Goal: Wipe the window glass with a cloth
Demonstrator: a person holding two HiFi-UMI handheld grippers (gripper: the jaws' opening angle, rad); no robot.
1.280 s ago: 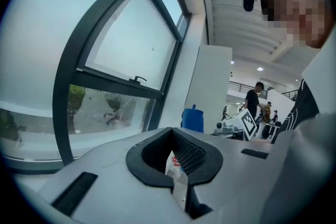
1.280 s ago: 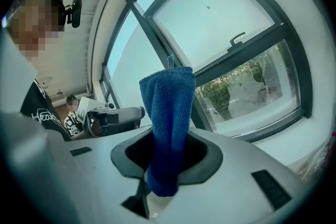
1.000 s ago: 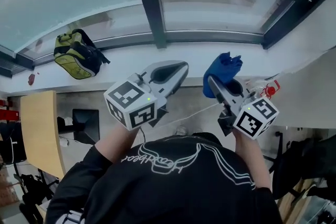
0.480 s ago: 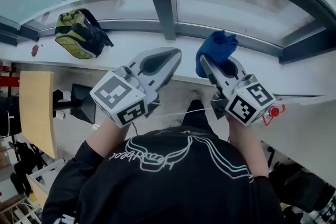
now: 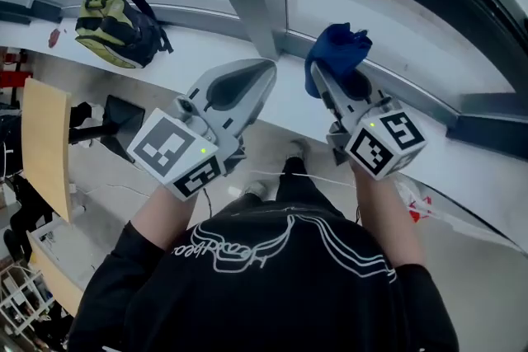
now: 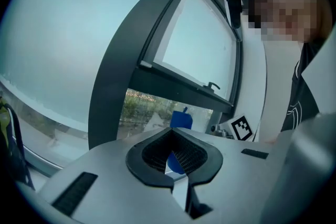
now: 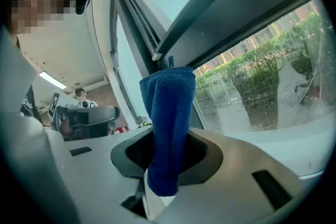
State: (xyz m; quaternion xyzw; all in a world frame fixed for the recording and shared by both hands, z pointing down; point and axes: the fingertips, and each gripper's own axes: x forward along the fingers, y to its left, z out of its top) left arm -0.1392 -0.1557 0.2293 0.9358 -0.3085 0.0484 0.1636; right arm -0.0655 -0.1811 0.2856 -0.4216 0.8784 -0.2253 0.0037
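Sticking up from the right gripper (image 5: 330, 85), the blue cloth (image 5: 337, 49) looks plush.

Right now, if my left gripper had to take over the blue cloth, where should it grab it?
Probably the bunched top of the blue cloth, which stands free above the right gripper. Come from the side where the left gripper is, its jaws opened first; the cloth's lower end is pinched between the right fingers.
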